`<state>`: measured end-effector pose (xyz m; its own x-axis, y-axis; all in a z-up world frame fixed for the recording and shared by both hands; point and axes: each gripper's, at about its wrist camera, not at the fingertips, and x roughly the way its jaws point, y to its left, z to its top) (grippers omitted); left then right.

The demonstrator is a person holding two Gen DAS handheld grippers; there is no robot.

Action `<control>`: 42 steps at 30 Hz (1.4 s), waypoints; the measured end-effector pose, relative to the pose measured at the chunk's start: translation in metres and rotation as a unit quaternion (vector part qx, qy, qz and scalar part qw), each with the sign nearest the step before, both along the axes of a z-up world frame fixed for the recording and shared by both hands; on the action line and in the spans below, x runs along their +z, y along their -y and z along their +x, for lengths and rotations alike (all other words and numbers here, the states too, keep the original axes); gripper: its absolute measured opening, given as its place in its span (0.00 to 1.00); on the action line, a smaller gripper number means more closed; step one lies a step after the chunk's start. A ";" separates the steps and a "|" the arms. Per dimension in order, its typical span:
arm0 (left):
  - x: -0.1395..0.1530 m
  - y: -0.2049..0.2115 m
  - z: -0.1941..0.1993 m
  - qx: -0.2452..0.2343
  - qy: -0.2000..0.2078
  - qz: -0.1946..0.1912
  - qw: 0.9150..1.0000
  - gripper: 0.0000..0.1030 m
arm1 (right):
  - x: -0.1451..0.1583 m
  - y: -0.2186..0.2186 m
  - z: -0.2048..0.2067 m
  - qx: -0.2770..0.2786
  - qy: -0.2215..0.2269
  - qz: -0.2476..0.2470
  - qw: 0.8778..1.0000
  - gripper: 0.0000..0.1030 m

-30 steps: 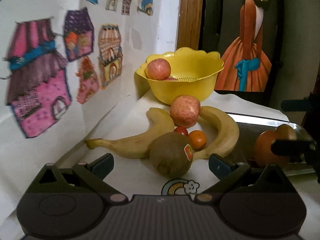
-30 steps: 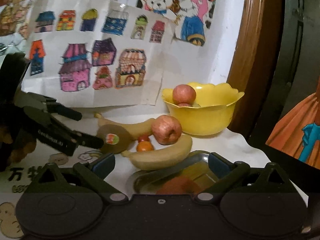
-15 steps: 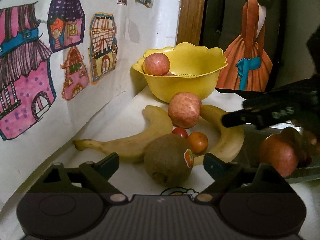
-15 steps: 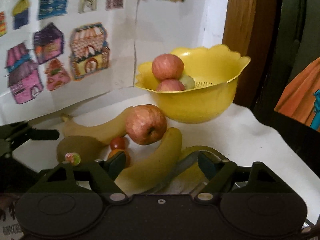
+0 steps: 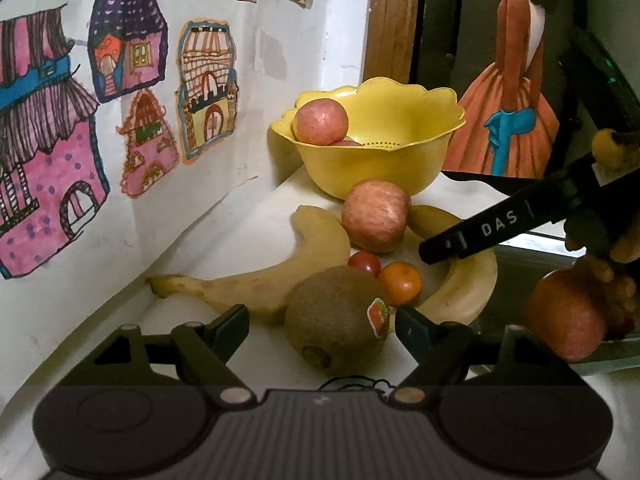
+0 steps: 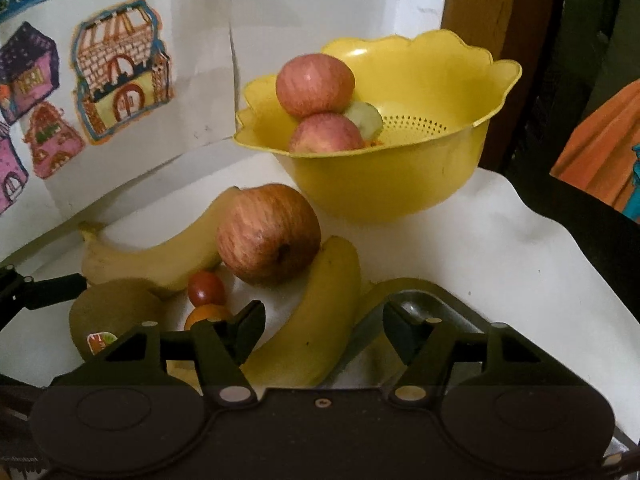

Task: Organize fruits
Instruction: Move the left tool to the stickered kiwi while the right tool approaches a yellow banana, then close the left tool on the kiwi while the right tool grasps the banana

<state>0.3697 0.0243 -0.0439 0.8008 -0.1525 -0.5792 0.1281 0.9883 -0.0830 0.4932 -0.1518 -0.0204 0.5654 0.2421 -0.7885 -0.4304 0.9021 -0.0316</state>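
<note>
Left gripper [image 5: 320, 318] was low, level, jaws spread wide. Right gripper [image 6: 322, 320] was likewise agape, angled downward, grasping nothing.

A white-covered worktop [image 5: 256, 216] met a white wall [image 5: 320, 32] hung with a paper sheet of coloured house drawings [image 5: 132, 92]. Right of that wall stood a brown wooden door frame [image 5: 390, 20], and beyond it a dark panel painted with an orange-gowned figure [image 5: 516, 92]. The light was dim.
</note>
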 end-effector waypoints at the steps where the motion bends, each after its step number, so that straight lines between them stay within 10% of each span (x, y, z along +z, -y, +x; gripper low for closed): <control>1: 0.000 0.001 0.001 0.003 0.000 0.002 1.000 0.81 | -0.001 -0.001 0.000 -0.002 -0.002 -0.001 1.000 0.66; 8: 0.000 0.004 0.002 0.000 -0.017 -0.007 1.000 0.65 | -0.001 -0.002 -0.001 -0.010 -0.012 0.007 1.000 0.58; 42: -0.001 -0.001 -0.018 0.003 -0.037 -0.053 0.998 0.59 | -0.003 0.019 -0.007 -0.114 -0.070 0.092 0.987 0.36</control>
